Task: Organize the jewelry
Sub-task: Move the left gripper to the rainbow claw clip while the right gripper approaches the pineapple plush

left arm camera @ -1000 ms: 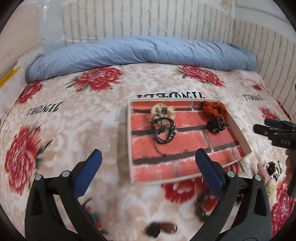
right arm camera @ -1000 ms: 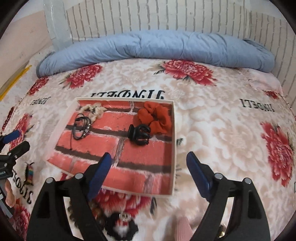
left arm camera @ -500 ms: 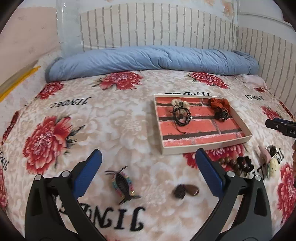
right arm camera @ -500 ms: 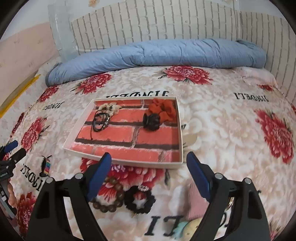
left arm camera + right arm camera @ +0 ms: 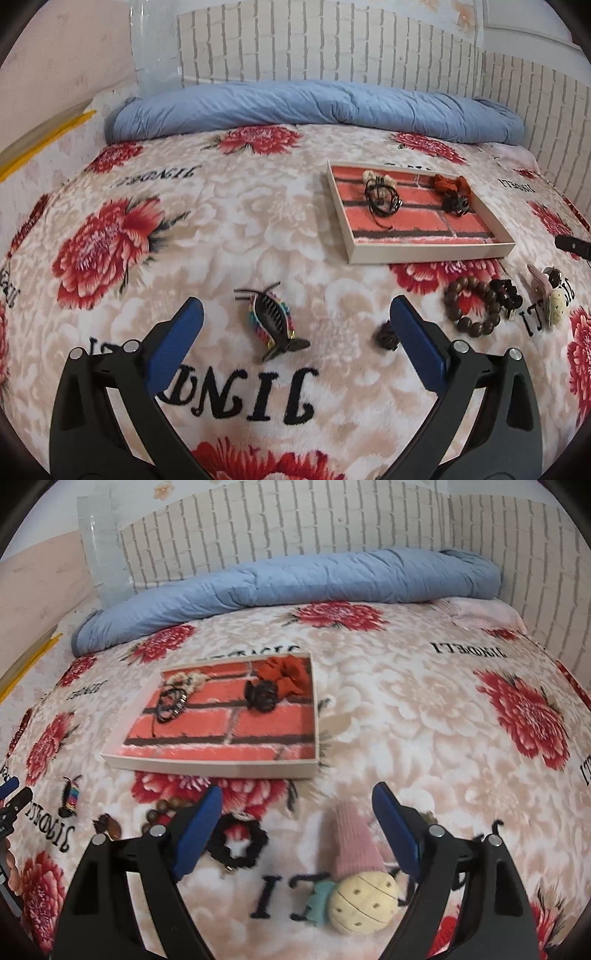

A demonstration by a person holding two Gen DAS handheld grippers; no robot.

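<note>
My left hand-held gripper [image 5: 295, 325] gapes empty over open blanket [image 5: 221, 229], a fish-shaped clip [image 5: 273, 325] between its fingers. My right hand-held gripper [image 5: 297, 812] gapes too, pink hair clip [image 5: 351, 842] between. Tray [image 5: 424, 254] at one o'clock.

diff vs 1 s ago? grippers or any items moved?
Both grippers pulled back from the tray: it looks smaller, and items on the blanket have come into view, such as the fish-shaped clip between the left gripper fingers and the pink clip between the right gripper fingers. Nothing was grasped or released. Both stay open and empty; the tray's four items kept their places.
</note>
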